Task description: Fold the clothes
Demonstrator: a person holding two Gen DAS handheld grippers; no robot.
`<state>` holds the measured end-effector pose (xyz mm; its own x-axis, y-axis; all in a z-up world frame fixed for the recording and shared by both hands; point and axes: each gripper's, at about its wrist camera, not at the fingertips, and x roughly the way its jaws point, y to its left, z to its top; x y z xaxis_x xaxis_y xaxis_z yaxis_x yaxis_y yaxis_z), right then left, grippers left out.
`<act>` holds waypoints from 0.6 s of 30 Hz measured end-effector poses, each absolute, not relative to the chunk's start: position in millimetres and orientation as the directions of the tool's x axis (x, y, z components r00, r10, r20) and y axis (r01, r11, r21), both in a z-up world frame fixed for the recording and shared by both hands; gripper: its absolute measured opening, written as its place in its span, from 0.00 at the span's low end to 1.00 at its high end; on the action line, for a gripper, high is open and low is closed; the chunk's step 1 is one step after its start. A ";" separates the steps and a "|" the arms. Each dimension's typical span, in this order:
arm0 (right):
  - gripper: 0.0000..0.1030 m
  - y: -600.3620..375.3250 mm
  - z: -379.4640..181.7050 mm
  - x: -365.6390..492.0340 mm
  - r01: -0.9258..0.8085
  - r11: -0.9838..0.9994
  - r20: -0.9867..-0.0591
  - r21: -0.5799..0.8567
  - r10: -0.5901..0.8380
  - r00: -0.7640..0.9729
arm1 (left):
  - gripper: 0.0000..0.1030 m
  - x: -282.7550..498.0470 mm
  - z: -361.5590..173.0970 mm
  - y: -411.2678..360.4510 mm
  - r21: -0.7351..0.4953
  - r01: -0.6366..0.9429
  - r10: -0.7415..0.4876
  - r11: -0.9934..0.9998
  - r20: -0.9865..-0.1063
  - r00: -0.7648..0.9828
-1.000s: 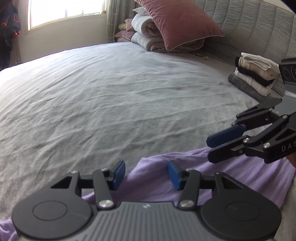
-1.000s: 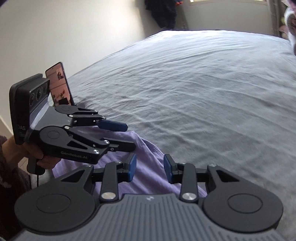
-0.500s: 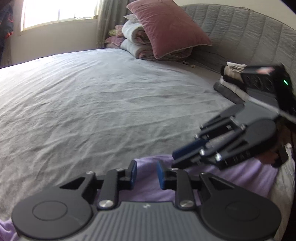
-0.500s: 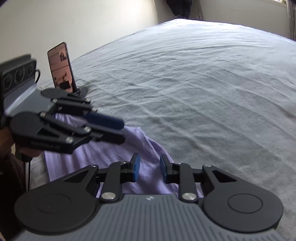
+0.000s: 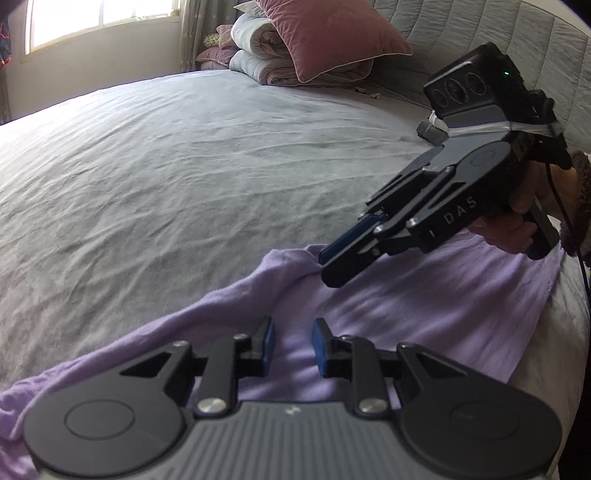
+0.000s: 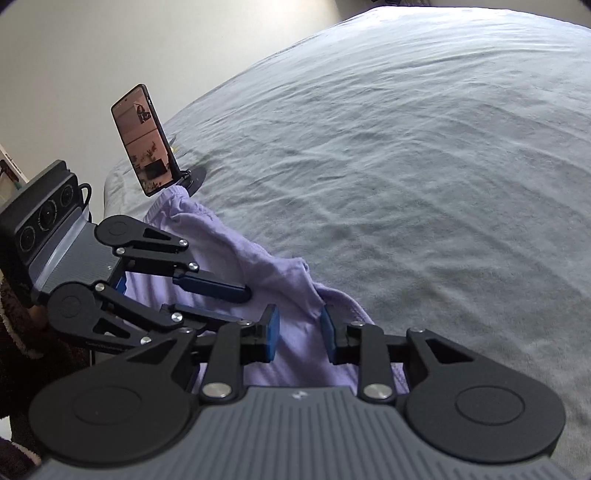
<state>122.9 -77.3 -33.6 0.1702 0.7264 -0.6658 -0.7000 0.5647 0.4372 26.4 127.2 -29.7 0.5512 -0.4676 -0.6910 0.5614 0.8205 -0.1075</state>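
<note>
My left tongs [image 5: 289, 342] point down at a lilac garment [image 5: 424, 295] spread along the near edge of a grey bed [image 5: 184, 166]. Their blue pads stand a narrow gap apart, with lilac cloth showing in the gap below them; I cannot tell whether the pads touch the cloth, and nothing is pinched between them. My right tongs [image 6: 300, 334] sit to the right of the left ones, and their pads are also a narrow gap apart. A raised ridge of the lilac cloth runs up between these pads and seems to meet the right-hand pad, though I cannot tell whether it is clamped. Seen from the left camera, the right tongs [image 5: 325, 264] reach in from the right, tilted downward, with their tips at a bunched fold on the garment's far edge, and my hand [image 5: 517, 221] grips their handle. Seen from the right camera, the left tongs [image 6: 225, 301] reach in from the left, low over the flat cloth. The garment lies as a long band beneath both tongs, its far edge rumpled against the bare grey sheet. Near its left end a phone [image 6: 144, 140] stands upright on a small stand on the bed. At the far end of the bed a dusky pink pillow [image 5: 325, 33] leans on folded bedding.
</note>
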 end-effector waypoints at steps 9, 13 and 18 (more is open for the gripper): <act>0.28 -77.4 -32.1 147.2 -0.718 0.505 -0.695 0.479 0.718 0.042 | 0.23 28.5 -28.3 132.8 -0.134 0.557 -0.481 0.820 -0.688 0.543; 0.30 -81.0 -36.7 152.4 -0.697 0.469 -0.666 0.543 0.746 -0.017 | 0.23 30.5 -27.5 141.4 -0.158 0.537 -0.484 0.829 -0.685 0.545; 0.30 -74.5 -49.7 159.8 -0.648 0.430 -0.588 0.628 0.808 -0.034 | 0.23 29.2 -28.3 140.3 -0.139 0.543 -0.475 0.828 -0.687 0.550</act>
<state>159.8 -74.5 -49.7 -0.0340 0.8080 -0.5883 -0.6485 0.4301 0.6281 29.2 140.3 -28.3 0.5497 -0.4754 -0.6869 0.5428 0.8283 -0.1389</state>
